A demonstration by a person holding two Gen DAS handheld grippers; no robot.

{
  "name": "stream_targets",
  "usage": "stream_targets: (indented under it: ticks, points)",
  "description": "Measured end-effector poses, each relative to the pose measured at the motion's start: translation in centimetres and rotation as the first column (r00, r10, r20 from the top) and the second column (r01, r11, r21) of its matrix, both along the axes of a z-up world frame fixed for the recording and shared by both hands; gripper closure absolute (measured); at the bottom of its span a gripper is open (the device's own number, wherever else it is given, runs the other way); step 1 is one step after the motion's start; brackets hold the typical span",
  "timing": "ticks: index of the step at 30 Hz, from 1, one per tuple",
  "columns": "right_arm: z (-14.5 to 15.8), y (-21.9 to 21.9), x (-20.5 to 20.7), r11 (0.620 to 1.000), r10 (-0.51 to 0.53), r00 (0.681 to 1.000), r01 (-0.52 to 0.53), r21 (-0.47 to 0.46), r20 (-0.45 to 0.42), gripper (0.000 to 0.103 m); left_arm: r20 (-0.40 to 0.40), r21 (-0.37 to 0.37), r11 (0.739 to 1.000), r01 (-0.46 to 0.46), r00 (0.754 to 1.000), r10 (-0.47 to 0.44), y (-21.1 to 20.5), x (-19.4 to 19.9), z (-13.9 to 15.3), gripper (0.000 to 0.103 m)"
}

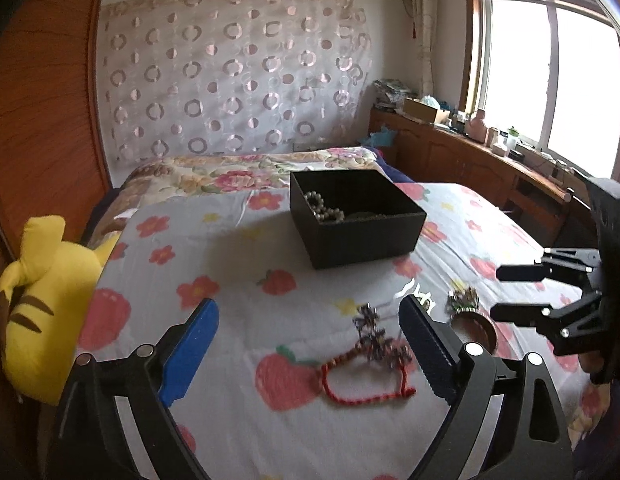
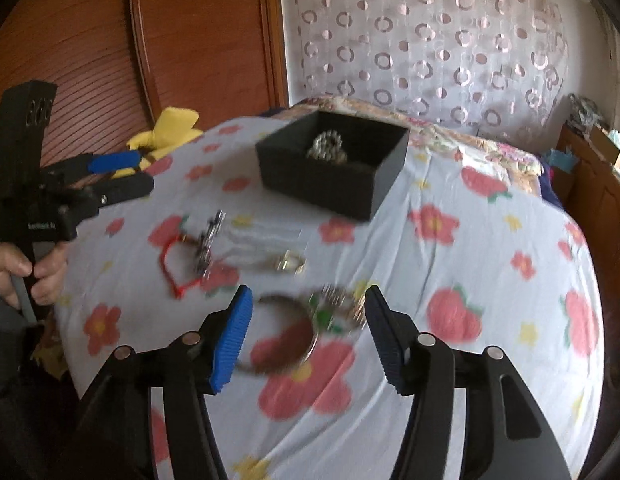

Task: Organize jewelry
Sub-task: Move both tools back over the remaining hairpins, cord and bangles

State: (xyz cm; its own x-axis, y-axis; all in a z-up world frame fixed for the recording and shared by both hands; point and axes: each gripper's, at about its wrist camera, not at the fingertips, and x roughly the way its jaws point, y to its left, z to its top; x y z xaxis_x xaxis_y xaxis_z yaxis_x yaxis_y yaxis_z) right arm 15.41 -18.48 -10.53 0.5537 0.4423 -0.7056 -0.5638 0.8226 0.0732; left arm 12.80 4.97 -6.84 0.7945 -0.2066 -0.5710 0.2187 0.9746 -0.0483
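Observation:
A black open box (image 1: 357, 220) (image 2: 333, 164) stands on the bed and holds a pearl string (image 1: 323, 208) (image 2: 327, 146). A red cord bracelet with silver charms (image 1: 365, 360) (image 2: 190, 256) lies on the sheet between my open left gripper's (image 1: 310, 344) fingers, below them. A brown bangle with green and silver charms (image 1: 469, 320) (image 2: 298, 332) lies between my open right gripper's (image 2: 308, 328) fingers. A small silver piece (image 2: 288, 264) lies between bracelet and bangle. The right gripper also shows in the left wrist view (image 1: 509, 292), the left in the right wrist view (image 2: 122, 176).
The flowered bed sheet (image 1: 230, 280) covers the bed. A yellow plush toy (image 1: 50, 304) lies at the bed's left edge by a wooden wardrobe (image 1: 38, 120). A wooden sideboard with clutter (image 1: 489, 152) runs under the window on the right.

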Motion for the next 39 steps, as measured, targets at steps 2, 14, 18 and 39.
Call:
stream_targets:
  ticks: [2,14,18,39]
  points:
    - [-0.6,0.1,-0.8,1.0,0.007,1.0,-0.007,-0.003,-0.01,0.041,-0.007,0.001,1.0,0.0,1.0,0.0,0.0,-0.7,-0.4,0.015]
    - [-2.3,2.6,-2.0,0.996,0.053,0.997,-0.057,-0.069,-0.053,0.034,-0.073,-0.004,1.0,-0.006,0.997,0.006,0.2,-2.5,-2.1,0.015]
    - [-2.4,3.5,-1.8,0.993,0.053,0.998,-0.057,-0.101,-0.038,0.034,-0.1,0.01,1.0,-0.012,0.995,0.013,0.2,-2.4,-2.6,0.015]
    - [-3.0,4.2,-2.4,0.991,0.062,0.998,-0.064,-0.115,-0.02,0.041,-0.219,0.03,0.998,0.058,0.974,-0.05,-1.4,0.8,-4.0,0.074]
